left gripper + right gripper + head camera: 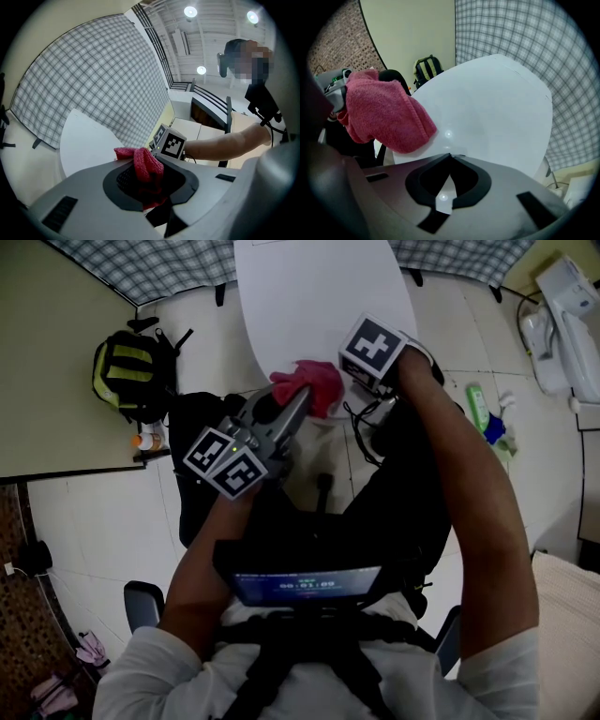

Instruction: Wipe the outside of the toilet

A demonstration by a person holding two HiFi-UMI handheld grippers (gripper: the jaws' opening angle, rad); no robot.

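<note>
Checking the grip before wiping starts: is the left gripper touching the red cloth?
Touching. The left gripper view shows the left gripper with its jaws closed on the red cloth, which bunches up between them.

Toilet lid (pixel 309 296) is down. Its white top lies bare from the red cloth (pixel 311 385) at the near end to the checked curtain (pixel 169 268), which closes off the far side.

The near end is crowded. The left gripper (pixel 298 401) has its fingers clamped on the cloth, and the right gripper (pixel 450 157), fingers together, stands just beside it.

Left of the toilet are bare floor tiles (pixel 202 324), then a backpack (pixel 131 376) by the beige wall, well apart.

On the right, a green bottle (pixel 478 407) lies on the floor, with a white appliance (pixel 562 329) beyond it.
</note>
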